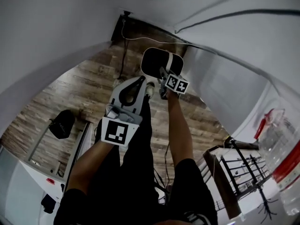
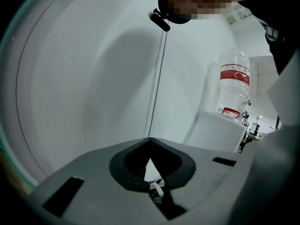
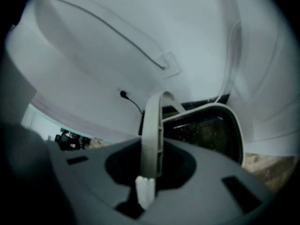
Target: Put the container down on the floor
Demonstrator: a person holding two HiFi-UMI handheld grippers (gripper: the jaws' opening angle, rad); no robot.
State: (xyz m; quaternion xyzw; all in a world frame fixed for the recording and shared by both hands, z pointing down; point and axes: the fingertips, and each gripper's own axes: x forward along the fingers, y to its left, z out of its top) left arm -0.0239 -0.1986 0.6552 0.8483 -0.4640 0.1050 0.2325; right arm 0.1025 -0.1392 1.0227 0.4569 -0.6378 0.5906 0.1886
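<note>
While the right gripper (image 3: 152, 146) pinches the white rim (image 3: 153, 121) of the dark mesh container (image 1: 157, 62), which juts ahead of its jaws above the wooden floor (image 1: 89, 86), the left gripper (image 2: 150, 142) sits closed, empty.

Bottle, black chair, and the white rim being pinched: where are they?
bottle (image 2: 234, 74), left gripper view, on its red label.
chair (image 3: 206, 130), right gripper view, on its black mesh back.
container rim (image 3: 152, 125), right gripper view, just above the jaws.

Dim, soft light; fisheye-bent edges, right gripper view blurred
</note>
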